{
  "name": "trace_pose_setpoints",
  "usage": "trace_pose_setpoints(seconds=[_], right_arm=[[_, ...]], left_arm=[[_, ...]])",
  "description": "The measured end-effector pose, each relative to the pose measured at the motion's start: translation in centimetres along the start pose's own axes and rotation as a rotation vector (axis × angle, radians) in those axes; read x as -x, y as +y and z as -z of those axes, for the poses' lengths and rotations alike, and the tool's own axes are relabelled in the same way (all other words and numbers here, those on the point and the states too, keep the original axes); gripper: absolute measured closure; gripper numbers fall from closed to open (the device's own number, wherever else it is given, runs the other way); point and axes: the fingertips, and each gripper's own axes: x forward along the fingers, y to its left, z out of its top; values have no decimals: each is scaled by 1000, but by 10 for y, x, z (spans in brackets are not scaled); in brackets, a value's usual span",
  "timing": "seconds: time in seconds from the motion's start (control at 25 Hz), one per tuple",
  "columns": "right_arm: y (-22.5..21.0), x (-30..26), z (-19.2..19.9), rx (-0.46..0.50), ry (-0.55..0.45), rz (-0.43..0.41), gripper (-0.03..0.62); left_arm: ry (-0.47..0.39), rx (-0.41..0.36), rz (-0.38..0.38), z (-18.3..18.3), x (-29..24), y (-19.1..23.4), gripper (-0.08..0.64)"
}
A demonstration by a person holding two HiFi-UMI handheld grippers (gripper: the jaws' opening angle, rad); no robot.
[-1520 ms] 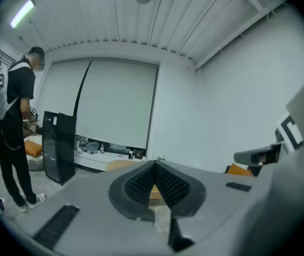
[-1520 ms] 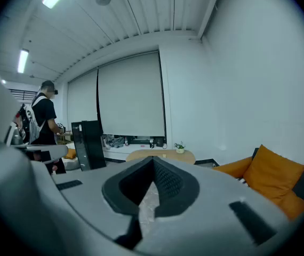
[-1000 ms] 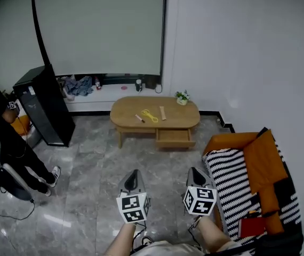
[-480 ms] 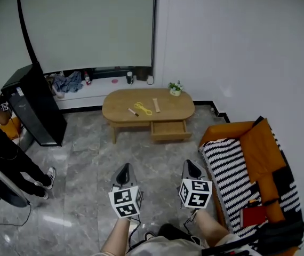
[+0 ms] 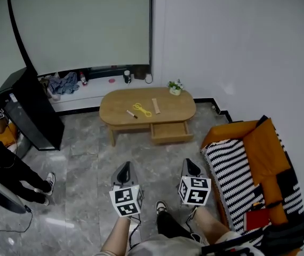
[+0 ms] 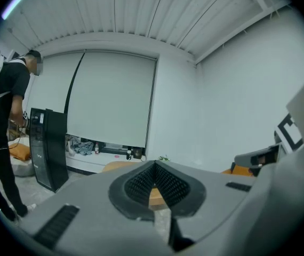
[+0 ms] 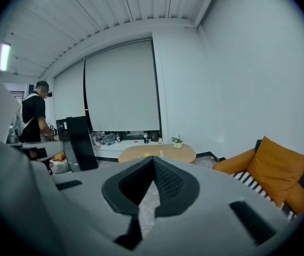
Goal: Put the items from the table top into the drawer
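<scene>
Head view puts the oval wooden coffee table (image 5: 114,106) well ahead of me, its wooden drawer (image 5: 169,132) pulled open under the front edge. A yellow looped cord (image 5: 141,109), a short dark-tipped stick (image 5: 132,114) and a flat wooden strip (image 5: 156,105) lie near the tabletop's middle. I judge the approach goes best square to that edge, stopping short of the drawer and spreading one pair of jaws before reaching. Left gripper (image 5: 122,169) and right gripper (image 5: 190,165) ride low, side by side, tipped slightly down, each pressed together on nothing.
</scene>
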Motion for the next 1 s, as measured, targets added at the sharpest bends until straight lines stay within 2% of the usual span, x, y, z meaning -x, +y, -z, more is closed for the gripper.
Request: trace_pose_setpoints(seconds=[0.32,0.68,1.0], right_arm=[[-14,-111,-48,24,12,-36,600],[-53,-224,-105,33,0,-60,600],[-71,-288,-114,0,34,-83,600]], left_arm=[[-6,34,-43,-27,-111,17,557],[-24,42,-51,-64,-239,8,557],[21,36,-81,-64,-300,14,557]])
